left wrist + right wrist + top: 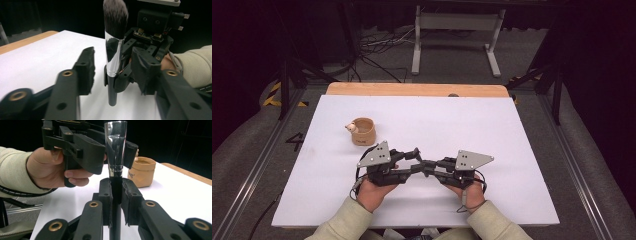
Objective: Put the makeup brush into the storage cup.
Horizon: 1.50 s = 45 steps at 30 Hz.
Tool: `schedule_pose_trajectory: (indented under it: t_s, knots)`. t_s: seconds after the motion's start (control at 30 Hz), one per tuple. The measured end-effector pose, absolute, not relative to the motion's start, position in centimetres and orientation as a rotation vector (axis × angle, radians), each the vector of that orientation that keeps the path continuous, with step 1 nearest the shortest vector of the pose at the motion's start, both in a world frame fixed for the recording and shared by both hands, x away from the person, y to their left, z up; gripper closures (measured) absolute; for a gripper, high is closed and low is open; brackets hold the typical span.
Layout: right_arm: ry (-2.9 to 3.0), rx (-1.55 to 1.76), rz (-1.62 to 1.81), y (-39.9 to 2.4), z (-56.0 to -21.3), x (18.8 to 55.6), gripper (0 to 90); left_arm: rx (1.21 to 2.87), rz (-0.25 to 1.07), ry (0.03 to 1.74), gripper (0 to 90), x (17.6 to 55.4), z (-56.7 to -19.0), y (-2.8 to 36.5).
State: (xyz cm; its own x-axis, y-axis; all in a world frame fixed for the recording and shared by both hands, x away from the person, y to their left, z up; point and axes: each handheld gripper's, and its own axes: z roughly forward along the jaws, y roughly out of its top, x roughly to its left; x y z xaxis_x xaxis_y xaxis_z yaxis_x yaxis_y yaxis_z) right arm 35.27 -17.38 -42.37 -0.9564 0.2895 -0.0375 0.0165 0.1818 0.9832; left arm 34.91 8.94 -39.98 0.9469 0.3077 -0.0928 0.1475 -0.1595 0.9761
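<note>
1. Right tool (116,202) clamped on brush (115,152) handle, brush upright.
2. Left tool (112,67) half-wide, pads flank brush's metal band; contact unclear.
3. Brush above tabletop (492,130), well right of cup (362,131).

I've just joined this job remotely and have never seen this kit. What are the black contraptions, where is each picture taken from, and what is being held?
No robot arm here: a person holds a hand-worked two-jaw tool in each hand. The high view looks down on the white table; the left tool and right tool meet in the middle. The other two pictures come from cameras riding on each tool, looking along its jaws. The right tool is shut on the black handle of a makeup brush, held upright. The left tool has its jaws either side of the brush's silver collar, not yet pressing it. A small tan pot stands on the table behind them.
</note>
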Motion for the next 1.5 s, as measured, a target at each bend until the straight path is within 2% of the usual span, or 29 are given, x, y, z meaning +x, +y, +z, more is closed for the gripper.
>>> schedule_pose_trajectory:
  t_s: [0.33,0.9,1.0,1.23,1.37,1.5]
  knots:
    - [2.244,0.297,1.853,-17.4,-42.5,35.2,79.1,1.732,0.152,0.364,74.8,34.7,-40.1,8.9]
    - [2.228,0.286,1.827,-17.3,-42.0,35.0,78.0,1.719,0.148,0.369,77.9,34.6,-39.6,9.0]
    - [2.211,0.317,1.821,-17.5,-41.8,34.9,64.1,1.721,0.161,0.376,78.1,34.7,-39.2,9.2]
    - [2.182,0.385,1.764,-18.3,-41.1,34.8,38.0,1.728,0.146,0.432,78.2,35.0,-38.5,9.9]
    - [2.172,0.413,1.737,-19.0,-40.9,34.6,28.2,1.732,0.183,0.449,78.2,35.2,-37.8,10.5]
    - [2.165,0.452,1.708,-20.1,-40.8,34.7,22.7,1.744,0.214,0.467,78.2,35.7,-37.1,11.1]
